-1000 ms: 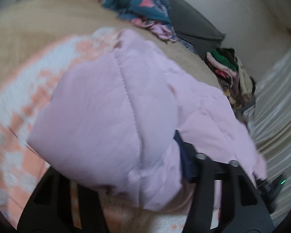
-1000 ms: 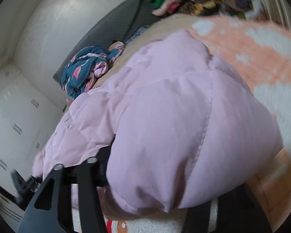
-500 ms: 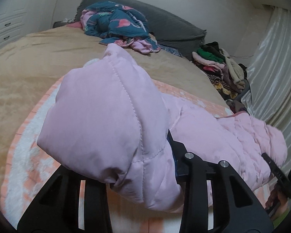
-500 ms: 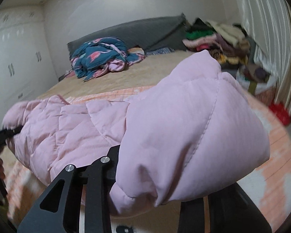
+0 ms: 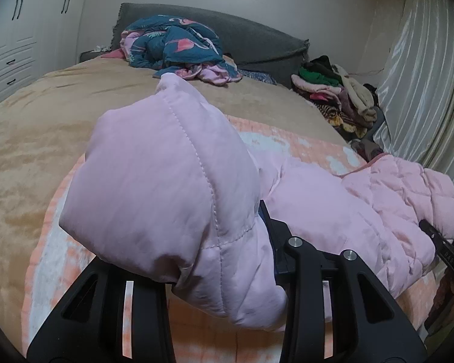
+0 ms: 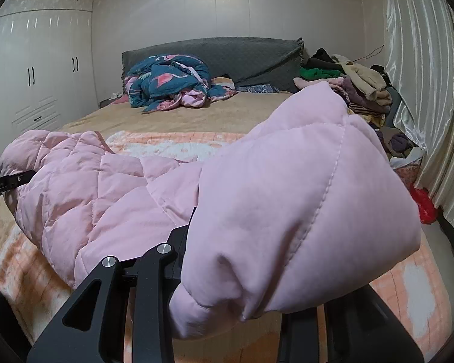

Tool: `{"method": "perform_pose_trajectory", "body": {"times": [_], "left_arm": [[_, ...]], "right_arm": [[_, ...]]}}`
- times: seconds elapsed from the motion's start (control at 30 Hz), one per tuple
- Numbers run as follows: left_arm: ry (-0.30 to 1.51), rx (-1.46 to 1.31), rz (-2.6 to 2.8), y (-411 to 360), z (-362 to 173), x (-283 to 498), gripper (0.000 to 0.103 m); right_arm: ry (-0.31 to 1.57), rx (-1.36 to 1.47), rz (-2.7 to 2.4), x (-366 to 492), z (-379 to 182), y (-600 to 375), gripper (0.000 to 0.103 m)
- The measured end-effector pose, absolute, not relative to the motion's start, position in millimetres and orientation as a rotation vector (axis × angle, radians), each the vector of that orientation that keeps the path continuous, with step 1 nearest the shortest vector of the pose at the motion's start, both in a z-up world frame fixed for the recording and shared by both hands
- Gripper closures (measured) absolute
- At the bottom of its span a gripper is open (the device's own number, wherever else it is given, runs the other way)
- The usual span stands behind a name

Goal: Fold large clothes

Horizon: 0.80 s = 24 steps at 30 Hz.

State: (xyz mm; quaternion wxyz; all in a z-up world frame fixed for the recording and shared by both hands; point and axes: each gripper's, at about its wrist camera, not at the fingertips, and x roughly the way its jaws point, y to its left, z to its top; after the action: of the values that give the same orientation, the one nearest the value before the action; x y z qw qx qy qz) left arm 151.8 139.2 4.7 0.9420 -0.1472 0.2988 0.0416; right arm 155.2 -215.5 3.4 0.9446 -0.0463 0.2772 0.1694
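Observation:
A large pink padded jacket [image 5: 166, 181] hangs stretched between my two grippers above the bed. My left gripper [image 5: 196, 251] is shut on one puffy end of it, and the fabric bulges over and hides the fingertips. My right gripper [image 6: 257, 257] is shut on the other end of the jacket [image 6: 287, 196] in the same way. In the left wrist view the right gripper [image 5: 445, 251] shows at the jacket's far right end. The left gripper [image 6: 9, 183] appears at the far left end in the right wrist view, with a hand below it.
Under the jacket an orange-and-white blanket [image 5: 302, 145] lies on the tan bed cover [image 5: 45, 121]. A teal flamingo quilt [image 5: 175, 42] lies crumpled by the grey headboard cushion [image 6: 242, 54]. A clothes pile [image 5: 333, 90] and curtain [image 5: 423, 90] stand right, white wardrobes [image 6: 39, 69] left.
Both grippers have risen and rolled level, carrying the jacket's ends up with them. The jacket now hangs stretched between them, with more of the bed and room in view.

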Motion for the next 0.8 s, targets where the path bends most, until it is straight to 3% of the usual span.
{"method": "perform_pose_trajectory", "body": {"times": [0.63,0.8], "left_arm": [[0.651,-0.271,0.087,132,-6,120,0.074],[0.693,-0.295,0.104,133,-20,115,0.069]], "right_arm": [[0.626,-0.073,0.320,149,-2,-216,0.073],[0.698,-0.011,0.299,157,-16,-221,0.067]]}}
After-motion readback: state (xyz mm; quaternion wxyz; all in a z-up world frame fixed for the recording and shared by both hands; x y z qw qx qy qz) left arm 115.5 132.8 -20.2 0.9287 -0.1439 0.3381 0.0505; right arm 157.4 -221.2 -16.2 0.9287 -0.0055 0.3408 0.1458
